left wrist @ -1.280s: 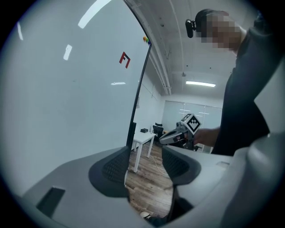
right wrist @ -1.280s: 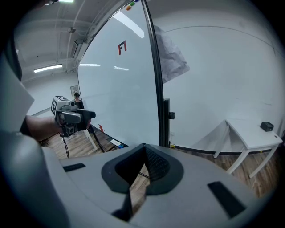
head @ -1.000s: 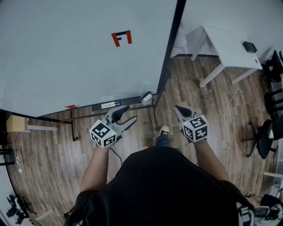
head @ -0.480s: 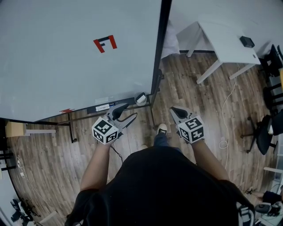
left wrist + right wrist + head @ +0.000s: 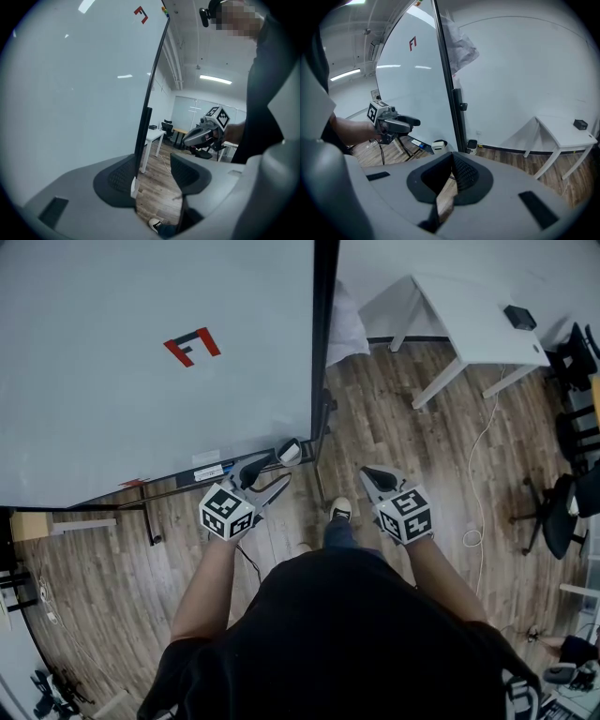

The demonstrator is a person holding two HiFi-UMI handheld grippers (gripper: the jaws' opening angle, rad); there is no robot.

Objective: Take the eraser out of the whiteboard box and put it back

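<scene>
The whiteboard box is a small dark holder at the right end of the whiteboard's tray, and a white eraser shows in it. It also appears in the right gripper view as a white-topped box beside the board's black frame. My left gripper is open and empty, its upper jaw tip close to the box's left side. In its own view the left gripper frames the board's edge. My right gripper hangs over the floor to the right, shut and empty.
The whiteboard carries a red F mark; markers lie on its tray. A white table with a small black object stands at the back right. Office chairs and a floor cable are on the right.
The left gripper has moved up and right toward the box at the tray's end. The right gripper has barely moved. Both grippers keep their state.
</scene>
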